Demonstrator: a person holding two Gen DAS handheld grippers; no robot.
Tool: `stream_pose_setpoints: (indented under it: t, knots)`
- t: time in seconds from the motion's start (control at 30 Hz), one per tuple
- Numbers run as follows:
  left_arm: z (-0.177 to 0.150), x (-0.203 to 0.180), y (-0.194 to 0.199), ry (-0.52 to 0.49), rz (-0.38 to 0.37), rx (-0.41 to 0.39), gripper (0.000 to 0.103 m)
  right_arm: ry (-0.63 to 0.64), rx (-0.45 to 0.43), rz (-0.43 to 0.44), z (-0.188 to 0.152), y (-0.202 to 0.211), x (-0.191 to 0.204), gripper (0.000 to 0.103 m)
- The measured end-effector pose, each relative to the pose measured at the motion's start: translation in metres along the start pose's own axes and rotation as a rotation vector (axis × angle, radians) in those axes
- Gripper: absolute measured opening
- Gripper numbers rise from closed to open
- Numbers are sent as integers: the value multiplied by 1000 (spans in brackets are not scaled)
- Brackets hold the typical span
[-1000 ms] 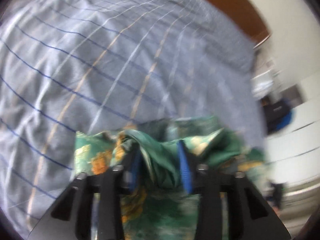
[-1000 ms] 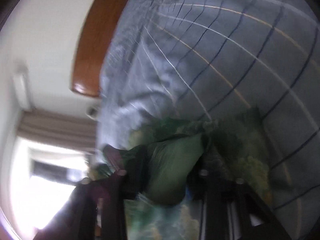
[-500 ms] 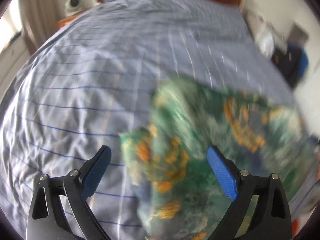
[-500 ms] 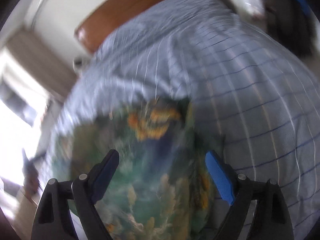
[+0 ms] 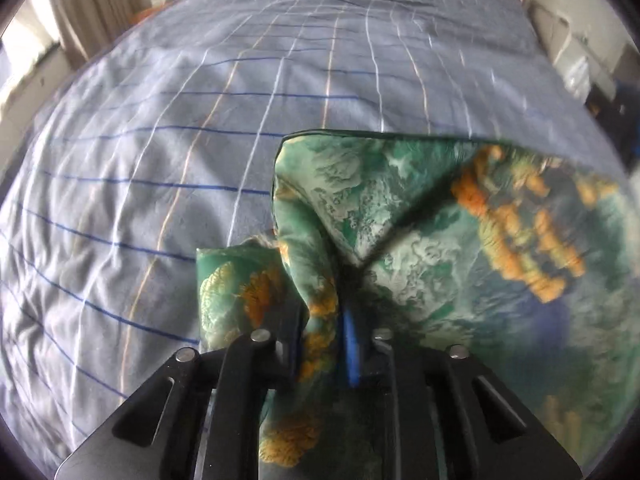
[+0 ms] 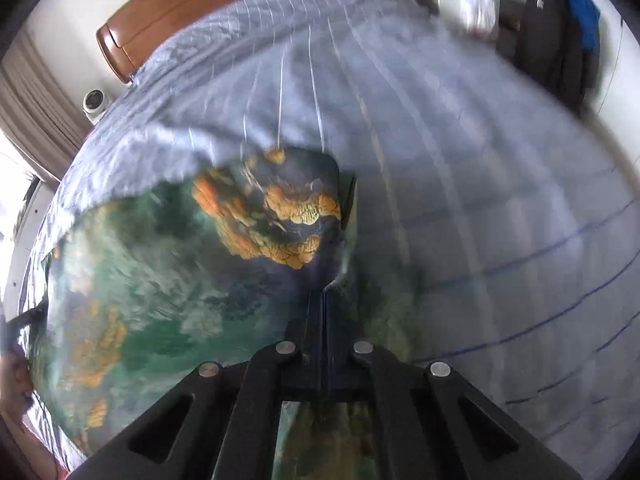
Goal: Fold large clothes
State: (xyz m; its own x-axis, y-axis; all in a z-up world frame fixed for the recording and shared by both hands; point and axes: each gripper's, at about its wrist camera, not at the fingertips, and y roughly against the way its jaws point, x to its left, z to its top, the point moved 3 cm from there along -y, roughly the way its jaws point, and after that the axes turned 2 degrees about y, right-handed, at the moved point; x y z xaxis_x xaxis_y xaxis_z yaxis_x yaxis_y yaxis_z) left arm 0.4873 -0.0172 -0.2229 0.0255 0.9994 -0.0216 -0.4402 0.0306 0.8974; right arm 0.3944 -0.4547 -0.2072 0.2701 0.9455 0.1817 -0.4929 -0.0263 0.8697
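Broadly, the bed (image 5: 200, 128) is filling both views, its pale grey-blue cover crossed by dark blue, white and tan lines and lying slightly creased; a brown wooden headboard (image 6: 192, 4) is running along its far end. Over the near part of the bed the green garment (image 5: 460, 240) is spreading out, reaching from one pair of tongs across to the other.

In the left wrist view the garment is lying to the right of and ahead of the left tongs (image 5: 324, 332), with a bunched fold rising between the two fingers; the jaws are closing and the blue pads are already pressing on that fold. In the right wrist view the cloth is stretching away to the left of the right tongs (image 6: 324, 320), which are standing fully closed, a thin edge of the garment pinched between the fingers.

The garment is showing a glossy, mottled print of deep green, pale mint and dark blue, with clusters of orange and yellow patches; a dark hem is edging its far side. Parts of it are looking blurred.
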Motion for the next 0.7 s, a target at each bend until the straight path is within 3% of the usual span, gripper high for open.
stream_pose_setpoints:
  t: [0.07, 0.13, 0.17, 0.2, 0.23, 0.27, 0.3, 0.43, 0.53, 0.6, 0.7]
  knots:
    - [-2, -2, 5, -23, 40, -29, 38, 41, -13, -26, -9, 0, 6, 0]
    - [0, 8, 15, 8, 76, -46, 77, 40, -28, -22, -12, 4, 2, 2]
    - [1, 17, 23, 35, 75, -58, 85, 24, -40, -5, -13, 8, -2, 6]
    - [2, 27, 30, 59, 52, -78, 91, 13, -50, -6, -12, 13, -1, 17]
    - [-2, 37, 43, 85, 13, -105, 91, -4, -68, -16, -10, 20, -6, 36]
    - [-8, 47, 57, 104, -18, -126, 91, -27, -103, -32, -12, 36, -14, 48]
    - [-15, 53, 67, 113, -29, -140, 92, -38, -130, -31, -14, 48, -13, 65]
    - [-70, 76, 106, 82, 19, -199, 96, -10, -227, -14, -44, 102, -14, 69]
    - [-123, 86, 115, 42, 71, -242, 100, 62, -286, -53, -85, 130, 1, 74]
    - [-152, 89, 106, 33, 127, -240, 101, 76, -325, -83, -119, 139, 11, 81]
    - [-178, 94, 57, 48, 100, -145, 102, 26, -375, -130, -170, 135, 18, 84]
